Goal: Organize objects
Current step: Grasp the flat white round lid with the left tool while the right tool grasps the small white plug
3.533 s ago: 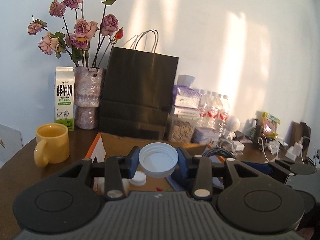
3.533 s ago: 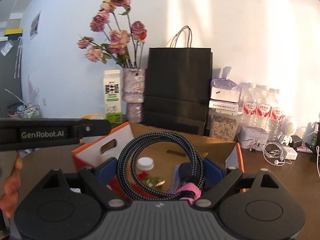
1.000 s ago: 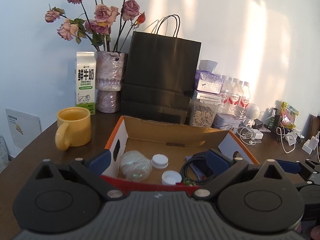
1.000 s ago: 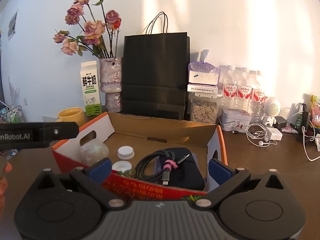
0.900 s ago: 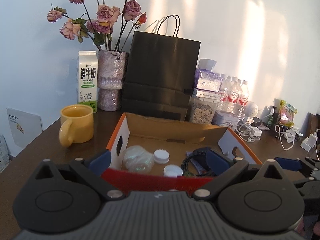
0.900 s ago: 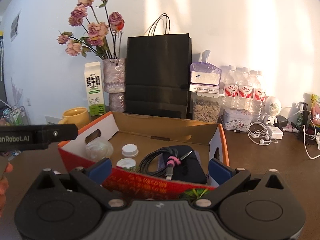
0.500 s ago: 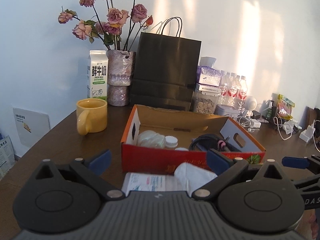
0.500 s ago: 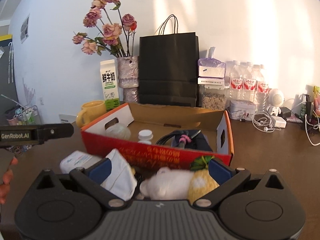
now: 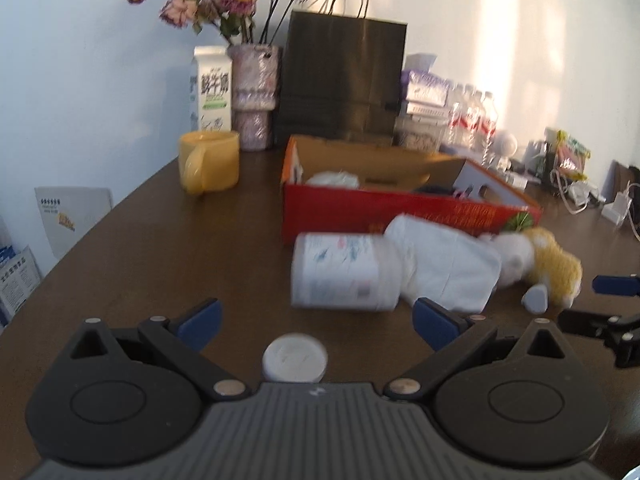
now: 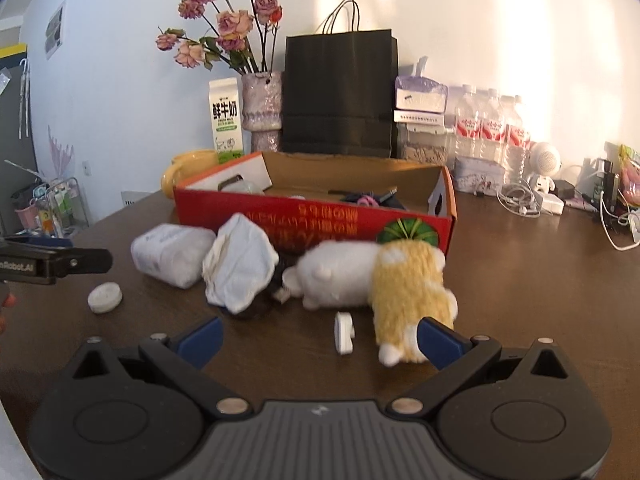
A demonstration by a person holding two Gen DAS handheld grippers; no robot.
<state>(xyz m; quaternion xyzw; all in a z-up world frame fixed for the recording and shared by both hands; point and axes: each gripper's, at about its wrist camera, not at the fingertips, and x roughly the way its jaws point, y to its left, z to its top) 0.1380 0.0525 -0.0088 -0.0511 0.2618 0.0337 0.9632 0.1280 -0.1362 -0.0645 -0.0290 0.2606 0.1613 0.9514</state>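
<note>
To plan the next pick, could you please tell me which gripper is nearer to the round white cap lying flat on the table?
Left. The left gripper hangs open directly above the white cap; the right gripper is well off to its right, beside the plush toy.

My left gripper [image 9: 316, 316] hangs low over the dark brown wooden counter [image 9: 160, 252], blue-padded fingers [image 9: 198, 317] spread wide with nothing between them. Just ahead lies a small round white plastic cap [image 9: 294, 360]. Past it, a white labelled plastic bottle [image 9: 340, 272] rests on its side, touching a crumpled white cloth [image 9: 444, 260] (all rather blurred), then a white-and-yellow plush toy [image 9: 540, 264]. Behind them sits an open red cardboard box [image 9: 384, 212]; a yellow ceramic mug [image 9: 210, 160] stands to its left.
</note>
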